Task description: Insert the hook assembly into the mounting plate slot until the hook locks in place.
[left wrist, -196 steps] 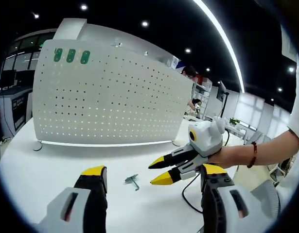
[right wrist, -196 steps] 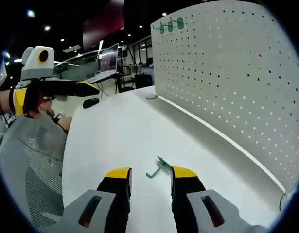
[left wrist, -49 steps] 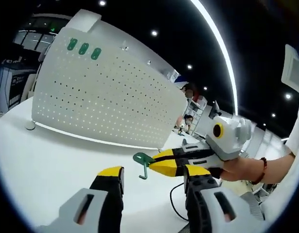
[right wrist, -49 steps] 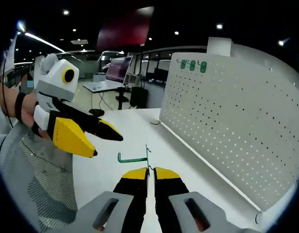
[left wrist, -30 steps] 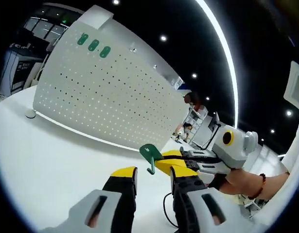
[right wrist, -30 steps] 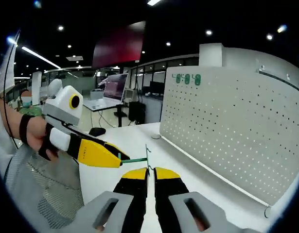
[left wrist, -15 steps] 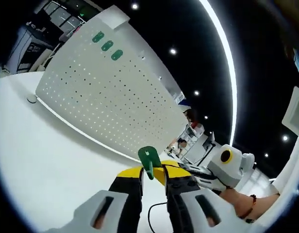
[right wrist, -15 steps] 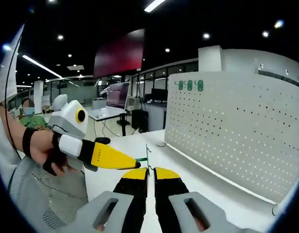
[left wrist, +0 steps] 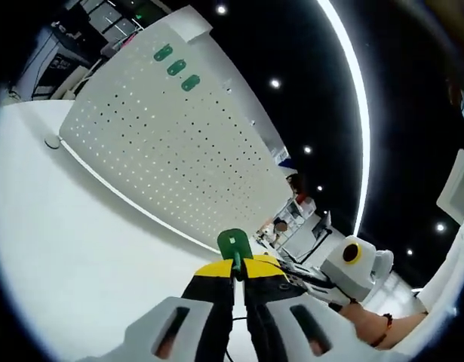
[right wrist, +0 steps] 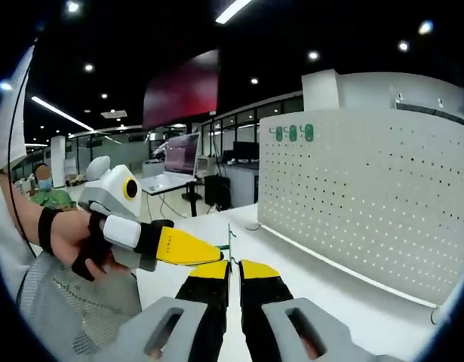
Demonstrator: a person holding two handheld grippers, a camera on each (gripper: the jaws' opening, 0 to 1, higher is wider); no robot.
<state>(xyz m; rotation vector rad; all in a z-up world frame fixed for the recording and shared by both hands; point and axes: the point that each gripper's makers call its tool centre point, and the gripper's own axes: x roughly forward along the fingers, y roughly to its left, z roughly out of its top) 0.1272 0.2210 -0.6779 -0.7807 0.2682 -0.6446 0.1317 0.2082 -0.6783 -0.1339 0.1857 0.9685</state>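
One green hook sits pinched at the tips of the left tongs, whose two yellow-tipped jaws are drawn together on its stem, its flat green tab standing up just above them. In the right gripper view the same hook shows as a thin green wire rising between the closed right tongs, so both pairs clamp the one piece, held up off the white tabletop.

The left tongs enter the right gripper view from the left (a hand with a dark strap behind them), their yellow tip meeting the hook. The right tongs show in the left gripper view just behind the hook.

One white perforated mounting plate stands upright on the tabletop, well apart from the hook. Three green tabs sit in a row near its top edge; they read as three there too in the right gripper view.
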